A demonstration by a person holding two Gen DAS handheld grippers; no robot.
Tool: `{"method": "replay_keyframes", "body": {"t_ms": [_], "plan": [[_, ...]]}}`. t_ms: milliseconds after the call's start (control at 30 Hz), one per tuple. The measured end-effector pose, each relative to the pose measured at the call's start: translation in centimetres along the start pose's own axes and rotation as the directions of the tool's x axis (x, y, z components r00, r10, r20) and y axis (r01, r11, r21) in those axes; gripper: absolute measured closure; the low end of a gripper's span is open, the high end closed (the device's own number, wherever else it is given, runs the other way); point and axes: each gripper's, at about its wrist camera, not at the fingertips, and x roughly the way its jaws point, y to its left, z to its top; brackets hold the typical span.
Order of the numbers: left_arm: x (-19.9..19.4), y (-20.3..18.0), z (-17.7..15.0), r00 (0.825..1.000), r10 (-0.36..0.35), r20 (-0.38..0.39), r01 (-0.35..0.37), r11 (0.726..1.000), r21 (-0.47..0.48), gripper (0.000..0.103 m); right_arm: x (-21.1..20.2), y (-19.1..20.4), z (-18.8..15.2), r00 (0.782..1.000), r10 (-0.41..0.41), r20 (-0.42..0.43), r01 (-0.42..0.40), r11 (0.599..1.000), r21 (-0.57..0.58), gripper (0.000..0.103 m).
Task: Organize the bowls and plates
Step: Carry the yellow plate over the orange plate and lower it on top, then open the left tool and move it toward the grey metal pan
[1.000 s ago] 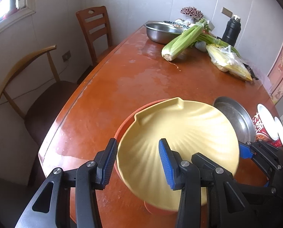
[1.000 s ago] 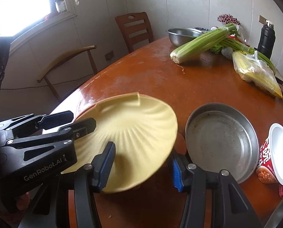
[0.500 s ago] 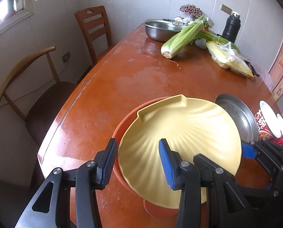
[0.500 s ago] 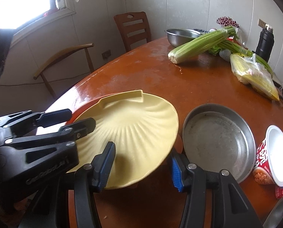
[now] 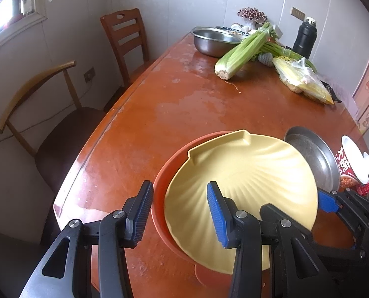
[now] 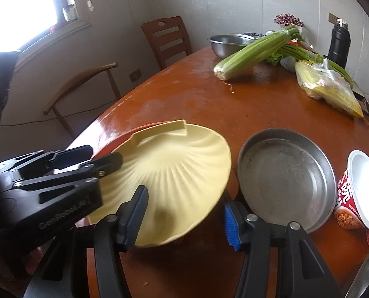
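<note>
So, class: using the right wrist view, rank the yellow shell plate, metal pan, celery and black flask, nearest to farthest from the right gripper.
1. Yellow shell plate, between the right gripper's opening jaws.
2. Metal pan, just right.
3. Celery, mid-table.
4. Black flask, far right.

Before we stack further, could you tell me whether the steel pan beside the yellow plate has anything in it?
No, the steel pan shows only its bare, scuffed bottom, with nothing lying inside, right of the yellow plate.

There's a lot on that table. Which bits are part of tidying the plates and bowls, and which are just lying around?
Part of the job:
- yellow shell-shaped plate
- orange plate beneath it
- flat metal pan
- steel bowl at the far end

Just lying about:
- celery
- bagged yellow food
- black flask
- instant noodle cup
- chairs
</note>
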Motion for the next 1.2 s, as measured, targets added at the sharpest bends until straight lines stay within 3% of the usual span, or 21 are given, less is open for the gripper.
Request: {"method": "replay_keyframes", "body": {"t_ms": [833,1200], "plan": [[-4.2,-0.7,0.0,0.994,-0.073,0.082,0.071,0.997,0.018,0.056,-1.7,-2.1,0.1,0.997,-0.033,0.071,0.028,0.997,0.074,0.045],[-7.4,-2.7,1.0,0.986,-0.099,0.131,0.091,0.994,0.065,0.056,-7.1,-4.5,-0.7,0.985,-0.071,0.158,0.05,0.989,0.137,0.041]]}}
